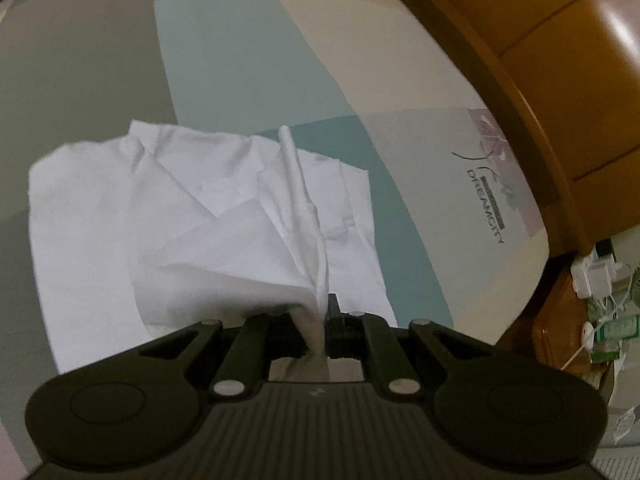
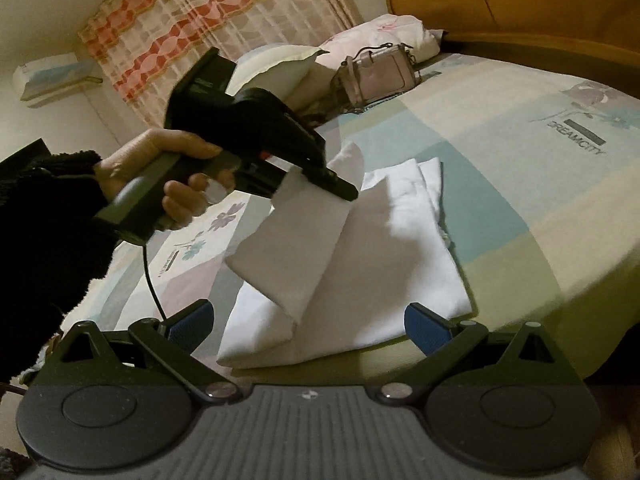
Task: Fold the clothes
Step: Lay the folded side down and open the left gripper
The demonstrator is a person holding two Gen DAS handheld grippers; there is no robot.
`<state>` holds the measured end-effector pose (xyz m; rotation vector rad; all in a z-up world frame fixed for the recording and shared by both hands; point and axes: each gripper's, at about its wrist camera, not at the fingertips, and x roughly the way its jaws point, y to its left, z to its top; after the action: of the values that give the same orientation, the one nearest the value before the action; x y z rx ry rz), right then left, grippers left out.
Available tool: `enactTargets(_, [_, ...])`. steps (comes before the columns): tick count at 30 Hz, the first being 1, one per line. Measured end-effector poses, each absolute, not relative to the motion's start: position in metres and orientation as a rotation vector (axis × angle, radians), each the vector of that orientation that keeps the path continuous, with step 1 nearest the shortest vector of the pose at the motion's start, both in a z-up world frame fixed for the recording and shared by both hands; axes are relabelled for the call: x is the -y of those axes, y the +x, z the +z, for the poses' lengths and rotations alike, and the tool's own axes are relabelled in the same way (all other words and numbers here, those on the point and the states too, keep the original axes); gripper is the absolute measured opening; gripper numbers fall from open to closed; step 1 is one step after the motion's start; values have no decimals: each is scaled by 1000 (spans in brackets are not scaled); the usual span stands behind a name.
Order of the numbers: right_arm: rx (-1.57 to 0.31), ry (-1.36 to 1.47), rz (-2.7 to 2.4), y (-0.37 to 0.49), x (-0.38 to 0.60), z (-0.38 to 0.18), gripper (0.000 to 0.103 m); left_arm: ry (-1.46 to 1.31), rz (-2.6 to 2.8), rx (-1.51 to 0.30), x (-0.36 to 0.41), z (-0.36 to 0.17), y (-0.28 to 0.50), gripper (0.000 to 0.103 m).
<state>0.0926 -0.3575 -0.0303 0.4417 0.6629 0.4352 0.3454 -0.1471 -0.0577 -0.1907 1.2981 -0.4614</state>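
The bed (image 2: pixel 520 208) carries a white shirt (image 2: pixel 400 248); toward eleven o'clock, a handbag (image 2: pixel 376 74) and probably pillows (image 2: pixel 276 68).

One white shirt (image 2: pixel 384 248), two pillows (image 2: pixel 280 68), one handbag (image 2: pixel 376 74).

A fold of the white cotton shirt (image 1: pixel 192 216) is pinched by the black left gripper (image 1: pixel 320 328), lifted at six o'clock.

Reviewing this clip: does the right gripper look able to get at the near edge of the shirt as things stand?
Probably yes. The right gripper is open with the shirt edge lying between its jaws on the bed, nothing in between. The left gripper lifts a flap farther back.
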Motion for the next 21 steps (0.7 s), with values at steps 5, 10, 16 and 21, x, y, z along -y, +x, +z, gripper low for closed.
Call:
enactTargets(5, [-673,437,426,95,358,-33,103,-189,-450,-1309,155,-66,350,6])
enactTargets(10, [-688,444,410,98,359,-37,103,-194,-444,-1325,163,-77,354,9])
enactTargets(16, [-703,437,391,98,360,-38,103,-250,-506,-1325,171,-77,351,52])
enactTargets(21, [-704,440,383,97,361,-38,103,-238,-581,-1268,173,-60,344,57])
